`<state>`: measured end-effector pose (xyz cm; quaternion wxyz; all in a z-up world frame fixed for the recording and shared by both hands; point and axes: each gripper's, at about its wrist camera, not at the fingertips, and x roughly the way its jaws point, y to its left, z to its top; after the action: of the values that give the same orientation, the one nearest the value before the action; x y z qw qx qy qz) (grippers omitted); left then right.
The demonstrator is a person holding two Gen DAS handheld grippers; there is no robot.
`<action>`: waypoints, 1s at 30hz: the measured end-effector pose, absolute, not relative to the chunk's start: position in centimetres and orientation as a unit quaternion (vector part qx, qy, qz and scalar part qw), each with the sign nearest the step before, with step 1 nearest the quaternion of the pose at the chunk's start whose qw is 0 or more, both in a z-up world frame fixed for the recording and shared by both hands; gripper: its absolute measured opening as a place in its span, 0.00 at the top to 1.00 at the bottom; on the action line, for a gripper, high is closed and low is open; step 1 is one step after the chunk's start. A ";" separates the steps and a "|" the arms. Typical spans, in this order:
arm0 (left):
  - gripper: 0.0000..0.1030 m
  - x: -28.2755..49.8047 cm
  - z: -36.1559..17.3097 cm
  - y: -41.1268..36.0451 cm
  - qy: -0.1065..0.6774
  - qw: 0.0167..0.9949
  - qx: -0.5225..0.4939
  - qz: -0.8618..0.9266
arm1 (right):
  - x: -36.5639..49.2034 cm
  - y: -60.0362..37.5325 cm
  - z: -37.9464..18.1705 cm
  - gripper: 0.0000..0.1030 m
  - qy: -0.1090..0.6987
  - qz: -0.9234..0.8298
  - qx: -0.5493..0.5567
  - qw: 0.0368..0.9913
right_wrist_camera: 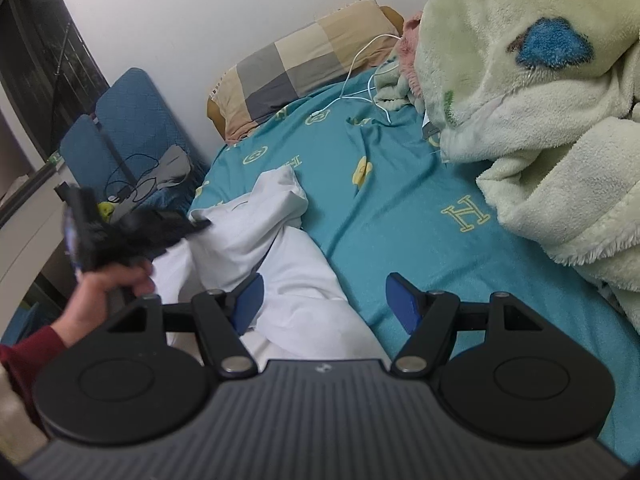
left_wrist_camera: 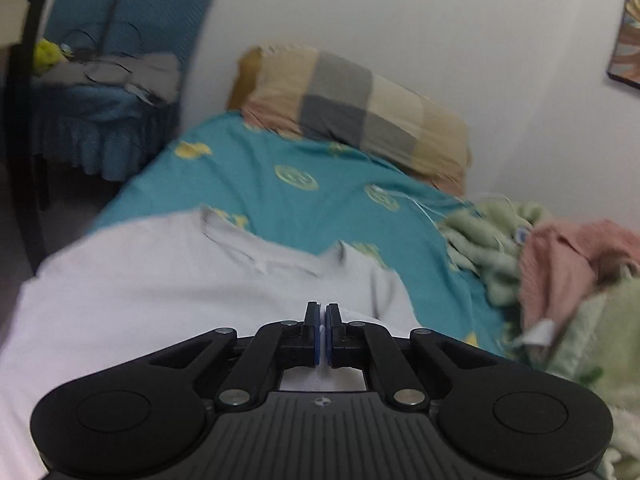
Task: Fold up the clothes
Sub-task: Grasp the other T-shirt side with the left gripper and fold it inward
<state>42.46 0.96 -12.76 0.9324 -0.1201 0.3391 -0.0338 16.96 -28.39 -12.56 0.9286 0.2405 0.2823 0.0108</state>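
Note:
A white T-shirt [left_wrist_camera: 160, 300] lies on the teal bed sheet [left_wrist_camera: 280, 152], its neckline [left_wrist_camera: 260, 256] pointing toward the pillow. My left gripper [left_wrist_camera: 323, 314] is shut, with a sliver of the shirt's white fabric pinched between its blue pads. In the right wrist view the shirt [right_wrist_camera: 288, 264] is bunched and partly lifted. There the left gripper [right_wrist_camera: 202, 224], blurred and held by a hand [right_wrist_camera: 116, 284] with a red sleeve, grips the shirt's left edge. My right gripper [right_wrist_camera: 325, 304] is open above the shirt's near part, with nothing between its fingers.
A checked pillow [left_wrist_camera: 352, 108] lies at the head of the bed by the white wall. A green fleece blanket [right_wrist_camera: 540, 100] and a pink garment [left_wrist_camera: 568, 264] are piled on the right. A white cable [right_wrist_camera: 360, 64] runs over the sheet. A blue chair [right_wrist_camera: 132, 128] stands to the left.

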 end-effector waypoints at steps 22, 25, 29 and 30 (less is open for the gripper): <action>0.58 41.7 -12.5 6.0 0.367 0.921 -0.091 0.094 | 18.4 -27.2 -13.4 0.33 0.296 0.028 0.207 0.932; 0.54 36.7 -9.5 5.4 0.362 0.925 -0.094 0.073 | 18.1 -26.8 -12.8 0.33 0.291 0.039 0.193 0.936; 0.49 28.9 -5.4 4.4 0.352 0.931 -0.085 0.054 | 17.3 -26.1 -11.8 0.33 0.281 0.054 0.170 0.943; 0.49 26.9 -4.6 4.2 0.352 0.931 -0.082 0.048 | 16.9 -25.8 -11.5 0.33 0.278 0.057 0.163 0.945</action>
<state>26.87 4.16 -4.58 0.9312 -0.0822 0.3518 0.0481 16.93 -25.85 -11.52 0.9447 0.1634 0.2784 0.0573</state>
